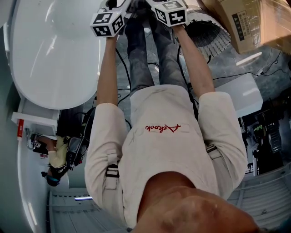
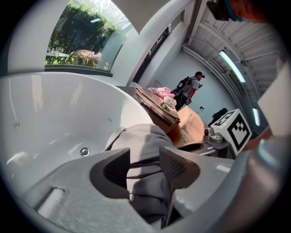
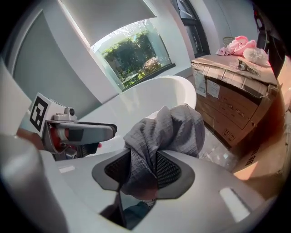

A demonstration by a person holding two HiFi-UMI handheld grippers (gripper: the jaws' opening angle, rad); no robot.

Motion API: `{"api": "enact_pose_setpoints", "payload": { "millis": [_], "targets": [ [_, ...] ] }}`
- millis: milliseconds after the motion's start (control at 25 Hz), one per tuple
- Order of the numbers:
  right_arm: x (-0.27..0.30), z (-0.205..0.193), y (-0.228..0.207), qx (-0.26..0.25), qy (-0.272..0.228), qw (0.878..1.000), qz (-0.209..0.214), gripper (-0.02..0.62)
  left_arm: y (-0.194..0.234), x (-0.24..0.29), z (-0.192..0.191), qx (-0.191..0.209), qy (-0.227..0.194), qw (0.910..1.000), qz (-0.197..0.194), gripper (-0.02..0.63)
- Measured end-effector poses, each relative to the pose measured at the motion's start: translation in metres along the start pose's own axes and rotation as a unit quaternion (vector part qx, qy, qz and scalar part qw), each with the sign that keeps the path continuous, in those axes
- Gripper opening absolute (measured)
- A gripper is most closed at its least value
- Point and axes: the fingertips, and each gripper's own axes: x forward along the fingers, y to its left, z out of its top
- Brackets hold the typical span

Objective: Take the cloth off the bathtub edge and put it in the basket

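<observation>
A grey cloth (image 2: 141,141) lies over the rim of the white bathtub (image 2: 54,118) and runs between the jaws of my left gripper (image 2: 142,164), whose pads seem pressed on its folds. My right gripper (image 3: 144,170) is shut on a bunched part of the same cloth (image 3: 175,129), held above the tub (image 3: 150,95). In the head view only the two marker cubes show, left (image 1: 108,22) and right (image 1: 172,12), side by side at the tub's (image 1: 54,59) end. The white slatted basket (image 1: 209,36) stands just right of them on the floor.
Cardboard boxes (image 1: 245,20) stand close behind the basket, one (image 3: 232,86) with a pink cloth (image 3: 238,44) on top. Cables (image 1: 125,68) run along the floor by my legs. Another person (image 2: 188,91) stands far back. A window (image 3: 132,54) lies behind the tub.
</observation>
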Motion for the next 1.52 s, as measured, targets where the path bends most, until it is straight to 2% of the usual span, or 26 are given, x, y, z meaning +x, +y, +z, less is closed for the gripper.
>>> {"api": "enact_pose_setpoints", "payload": {
  "millis": [200,440,720,1080,1520],
  "targets": [
    [-0.017,0.010,0.016,0.009,-0.025,1.000,0.000,0.158,-0.002,-0.016,0.014,0.005,-0.012,0.9999,0.004,0.207],
    [-0.058,0.056,0.031,0.012,-0.085,0.996,-0.009,0.158,-0.016,-0.041,0.045,0.009,-0.038,0.9992,0.006,0.207],
    [-0.121,0.132,0.051,-0.005,-0.170,0.985,-0.025,0.158,-0.043,-0.081,0.113,0.047,-0.089,0.9948,0.014,0.189],
    [-0.210,0.235,0.090,-0.044,-0.275,0.960,-0.032,0.160,-0.076,-0.151,0.214,0.129,-0.168,0.9765,0.041,0.002],
    [-0.309,0.312,0.121,-0.076,-0.360,0.929,-0.049,0.161,-0.131,-0.204,0.309,0.177,-0.228,0.9565,0.042,0.000]
  ]
}}
